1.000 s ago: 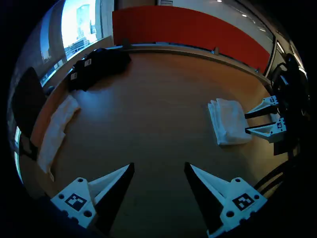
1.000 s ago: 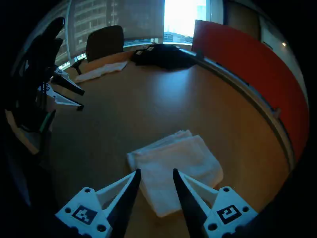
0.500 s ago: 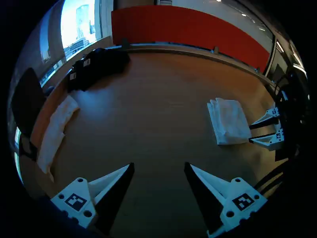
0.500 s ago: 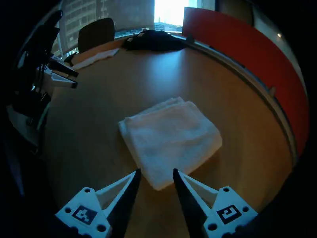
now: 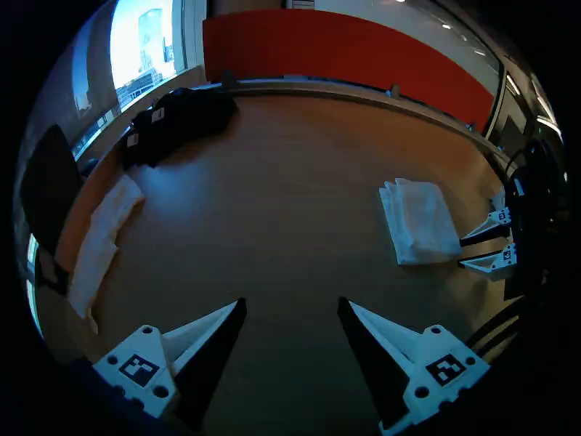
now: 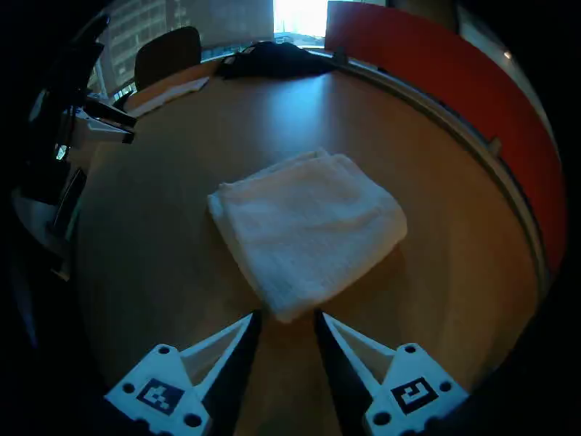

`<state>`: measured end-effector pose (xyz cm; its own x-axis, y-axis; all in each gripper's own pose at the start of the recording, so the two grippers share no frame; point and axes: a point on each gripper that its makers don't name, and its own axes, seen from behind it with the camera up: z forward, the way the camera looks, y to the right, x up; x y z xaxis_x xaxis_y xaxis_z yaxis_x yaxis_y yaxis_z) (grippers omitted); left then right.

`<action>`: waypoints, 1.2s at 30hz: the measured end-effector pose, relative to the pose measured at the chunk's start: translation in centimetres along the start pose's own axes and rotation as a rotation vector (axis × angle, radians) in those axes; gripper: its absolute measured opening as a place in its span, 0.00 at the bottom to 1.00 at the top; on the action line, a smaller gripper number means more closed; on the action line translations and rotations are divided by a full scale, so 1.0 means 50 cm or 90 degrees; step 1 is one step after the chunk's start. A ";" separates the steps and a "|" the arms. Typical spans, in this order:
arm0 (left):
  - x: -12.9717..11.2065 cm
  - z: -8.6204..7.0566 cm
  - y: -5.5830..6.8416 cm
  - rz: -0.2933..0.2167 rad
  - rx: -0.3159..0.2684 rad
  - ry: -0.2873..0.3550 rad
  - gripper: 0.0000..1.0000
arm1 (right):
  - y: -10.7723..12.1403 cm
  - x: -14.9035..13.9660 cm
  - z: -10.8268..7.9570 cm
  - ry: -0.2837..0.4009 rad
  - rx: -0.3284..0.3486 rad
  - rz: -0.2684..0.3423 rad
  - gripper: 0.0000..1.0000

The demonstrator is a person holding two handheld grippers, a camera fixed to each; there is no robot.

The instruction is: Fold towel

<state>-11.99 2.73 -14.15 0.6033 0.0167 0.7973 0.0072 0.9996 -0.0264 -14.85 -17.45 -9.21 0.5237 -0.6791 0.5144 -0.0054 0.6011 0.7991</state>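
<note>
The folded white towel lies flat on the wooden tabletop, its near corner just ahead of the right hand-held gripper, whose fingers stand narrowly apart, empty. The left hand-held gripper hovers well apart from it, fingers wide, holding nothing.

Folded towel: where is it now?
In the right gripper view the folded towel lies on the table, near corner at the tips of the right gripper; the left gripper view has it far right.

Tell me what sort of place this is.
Probably an office or meeting room: a large wooden table, a red partition along its far edge, and a chair by windows facing tall buildings.
</note>
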 end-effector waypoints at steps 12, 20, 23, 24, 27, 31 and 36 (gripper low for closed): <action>-0.001 -0.002 0.000 0.003 0.000 0.000 0.93 | -0.003 -0.008 0.001 0.003 0.006 0.017 0.15; -0.005 -0.001 0.000 0.005 0.000 -0.002 0.93 | -0.002 -0.004 0.001 0.014 0.000 0.022 0.09; -0.006 0.000 0.001 0.005 -0.001 -0.002 0.93 | 0.001 0.000 -0.003 0.017 -0.003 0.021 0.09; -0.006 0.000 0.002 0.005 -0.002 -0.002 0.93 | 0.002 0.002 -0.004 0.018 -0.004 0.021 0.09; -0.006 0.001 0.003 0.005 -0.003 -0.001 0.93 | 0.006 0.016 -0.012 0.025 -0.008 0.017 0.09; -0.005 0.002 0.002 0.007 -0.002 0.000 0.93 | 0.013 0.045 -0.030 0.036 -0.010 0.001 0.09; -0.001 0.001 -0.004 0.006 0.001 0.005 0.93 | 0.029 0.096 -0.058 0.054 -0.019 -0.028 0.09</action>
<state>-12.06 2.52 -14.13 0.6097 0.0265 0.7922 -0.0005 0.9995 -0.0331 -9.87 -18.61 -6.48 0.5928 -0.6682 0.4495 0.0441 0.5842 0.8104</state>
